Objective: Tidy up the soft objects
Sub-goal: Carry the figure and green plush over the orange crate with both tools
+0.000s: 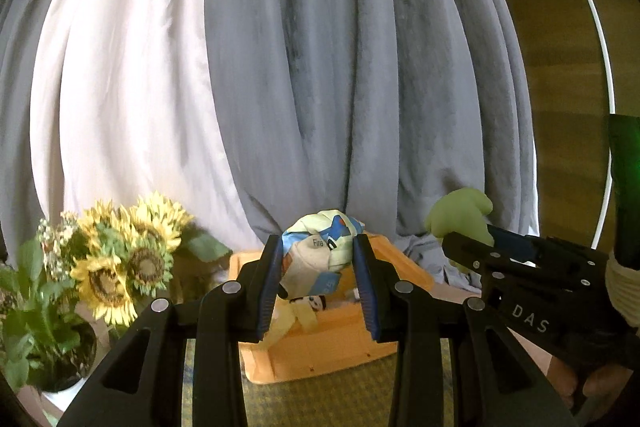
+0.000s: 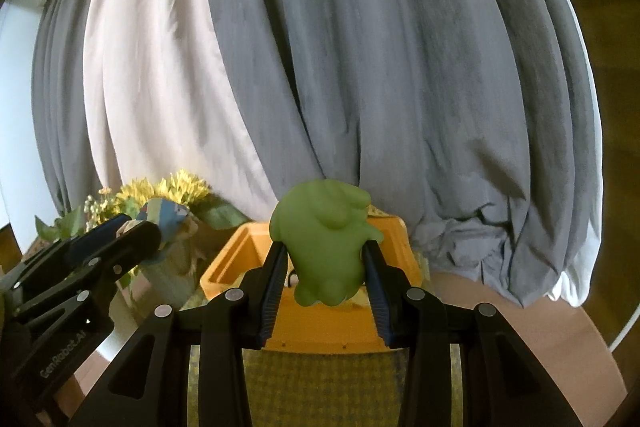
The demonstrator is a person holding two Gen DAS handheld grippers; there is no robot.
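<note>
My left gripper is shut on a soft toy of blue, white and pale yellow cloth, held above an orange box. A cream figure with a printed face lies in the box under it. My right gripper is shut on a green plush toy, held over the same orange box. In the left wrist view the right gripper shows at the right with the green toy. In the right wrist view the left gripper shows at the left with the cloth toy.
Grey and white curtains hang close behind the box. A pot of sunflowers stands left of it. The box sits on a green checked mat on a brown tabletop. A sleeve is at the right edge.
</note>
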